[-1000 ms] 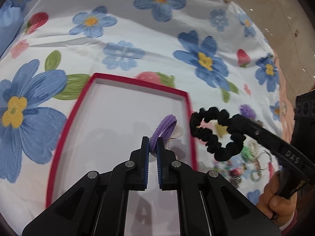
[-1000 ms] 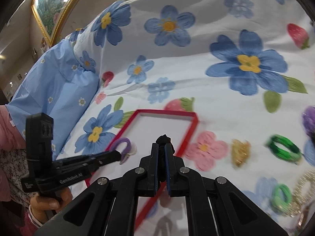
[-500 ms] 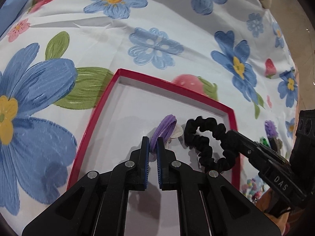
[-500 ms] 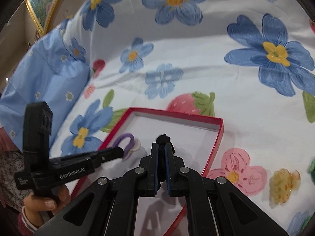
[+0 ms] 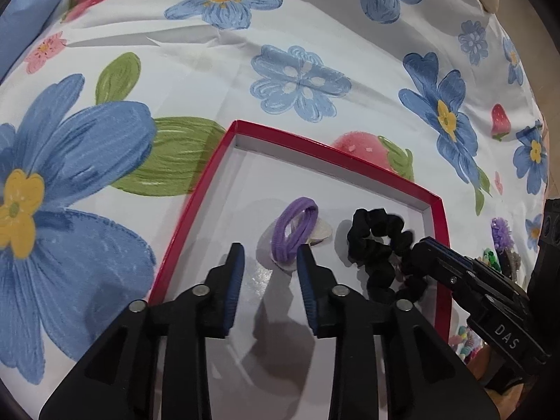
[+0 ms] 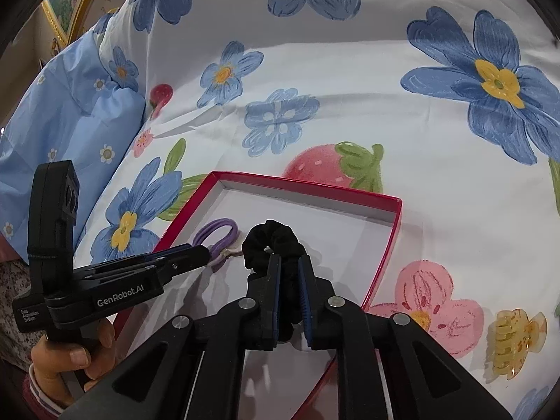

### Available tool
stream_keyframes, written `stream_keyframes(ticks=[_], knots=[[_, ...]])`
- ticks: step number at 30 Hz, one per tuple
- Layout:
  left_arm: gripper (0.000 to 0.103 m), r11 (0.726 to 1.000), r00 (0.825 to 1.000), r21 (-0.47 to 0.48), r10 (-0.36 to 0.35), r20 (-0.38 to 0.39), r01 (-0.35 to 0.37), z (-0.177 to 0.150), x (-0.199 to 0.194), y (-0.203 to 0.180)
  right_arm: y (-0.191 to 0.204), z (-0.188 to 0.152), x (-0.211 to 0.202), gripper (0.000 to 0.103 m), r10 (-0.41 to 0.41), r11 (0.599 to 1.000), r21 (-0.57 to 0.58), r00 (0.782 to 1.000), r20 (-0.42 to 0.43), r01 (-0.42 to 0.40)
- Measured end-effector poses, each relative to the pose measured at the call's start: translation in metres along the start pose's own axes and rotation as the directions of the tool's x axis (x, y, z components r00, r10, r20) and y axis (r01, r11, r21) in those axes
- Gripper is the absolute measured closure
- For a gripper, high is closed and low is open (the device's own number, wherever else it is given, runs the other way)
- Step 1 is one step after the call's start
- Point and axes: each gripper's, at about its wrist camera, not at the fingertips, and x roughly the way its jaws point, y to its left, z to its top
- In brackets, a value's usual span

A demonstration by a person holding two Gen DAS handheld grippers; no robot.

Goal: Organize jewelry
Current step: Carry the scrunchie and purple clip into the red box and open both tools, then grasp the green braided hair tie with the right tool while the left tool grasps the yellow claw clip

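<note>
White letters "DAS" stand on the black body of the right gripper [image 5: 425, 250]. The left gripper [image 6: 210, 254] carries "GenRobot.AI" in white along its side and a small label reading "Data Acquisition System" at its rear end.

Bed with white flowered sheet [image 6: 402, 133], printed with blue flowers and strawberries. Directly on it: red-edged tray [image 6: 383, 262] in the near middle, yellow hair claw [image 6: 512, 339] at near right, blue pillow [image 6: 66, 115] at far left.
</note>
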Motion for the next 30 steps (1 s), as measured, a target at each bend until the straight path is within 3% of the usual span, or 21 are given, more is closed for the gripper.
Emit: stream_keyframes(ticks=[11,13,16,30], knots=[[0.060,1.000,0.999,0.002,0.005,0.041,-0.005,-0.009,-0.030,-0.010,-0.003,-0.002,-0.048,0.071,0.042,0.998,0.032,0.996,0.078,-0.045],[0.059,1.000,0.999,0.009,-0.010,0.047,0.010,-0.013,-0.037,-0.017,-0.008,-0.006,-0.063,0.064,0.047,0.998,0.037,0.994,0.098,-0.051],[0.057,0.999,0.998,0.024,-0.035,0.053,0.034,-0.021,-0.046,-0.031,-0.019,-0.014,-0.083,0.063,0.041,0.998,0.050,0.992,0.116,-0.047],[0.048,0.977,0.989,0.163,-0.143,0.030,0.136,-0.048,-0.066,-0.117,-0.104,-0.058,-0.161,0.058,-0.083,0.989,0.131,0.984,0.155,0.063]])
